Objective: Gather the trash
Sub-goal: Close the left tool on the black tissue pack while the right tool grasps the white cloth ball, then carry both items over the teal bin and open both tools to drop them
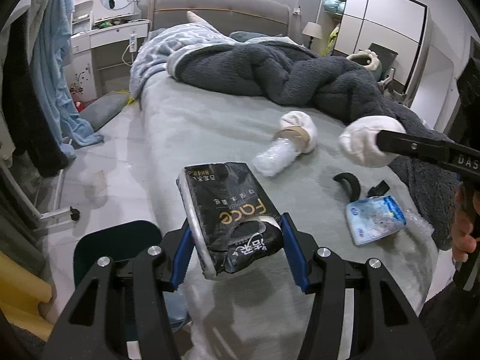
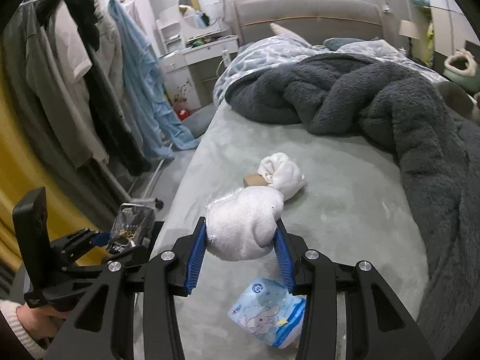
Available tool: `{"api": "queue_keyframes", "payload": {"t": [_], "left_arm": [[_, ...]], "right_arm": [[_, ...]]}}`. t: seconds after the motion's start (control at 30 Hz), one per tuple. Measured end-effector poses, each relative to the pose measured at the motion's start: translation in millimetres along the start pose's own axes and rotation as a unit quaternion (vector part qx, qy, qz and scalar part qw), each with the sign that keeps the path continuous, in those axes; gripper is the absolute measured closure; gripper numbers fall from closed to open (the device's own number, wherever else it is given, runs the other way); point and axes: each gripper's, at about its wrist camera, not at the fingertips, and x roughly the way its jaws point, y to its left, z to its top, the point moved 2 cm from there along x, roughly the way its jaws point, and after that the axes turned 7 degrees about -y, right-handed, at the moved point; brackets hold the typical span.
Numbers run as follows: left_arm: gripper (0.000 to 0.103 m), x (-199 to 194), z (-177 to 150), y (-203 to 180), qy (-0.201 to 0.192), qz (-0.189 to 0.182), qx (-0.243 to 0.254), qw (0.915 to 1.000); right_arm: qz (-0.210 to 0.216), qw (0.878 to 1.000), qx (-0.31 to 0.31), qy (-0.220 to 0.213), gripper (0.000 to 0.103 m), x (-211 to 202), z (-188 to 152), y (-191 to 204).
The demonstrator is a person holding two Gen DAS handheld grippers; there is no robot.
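Note:
My left gripper is shut on a black tissue pack, lifted above the bed's near left corner. From the right wrist view that gripper and its black pack show at the left. My right gripper is shut on a white crumpled wad, held over the bed; the left wrist view shows the wad at the right. On the sheet lie a white cloth bundle with a cardboard roll and a blue-and-white tissue packet.
A dark grey fleece blanket is heaped across the far and right side of the bed. Two black curved pieces and bubble wrap lie by the packet. Clothes hang at the left. A dark teal object stands on the floor.

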Motion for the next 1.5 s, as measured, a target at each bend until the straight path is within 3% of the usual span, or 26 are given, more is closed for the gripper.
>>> {"api": "queue_keyframes", "payload": {"t": [0.5, 0.97, 1.5], "left_arm": [[0.045, -2, -11, 56, 0.023, 0.033, -0.026, 0.9988], [0.045, 8, -27, 110, 0.066, 0.052, -0.059, 0.9947], [0.044, 29, -67, 173, 0.167, 0.061, -0.126, 0.9759]], "right_arm": [[0.008, 1.0, 0.008, 0.006, 0.059, 20, 2, 42], [0.058, 0.997, -0.042, 0.026, 0.059, 56, 11, 115], [0.114, 0.984, -0.092, 0.1, 0.059, 127, -10, 192]]}}
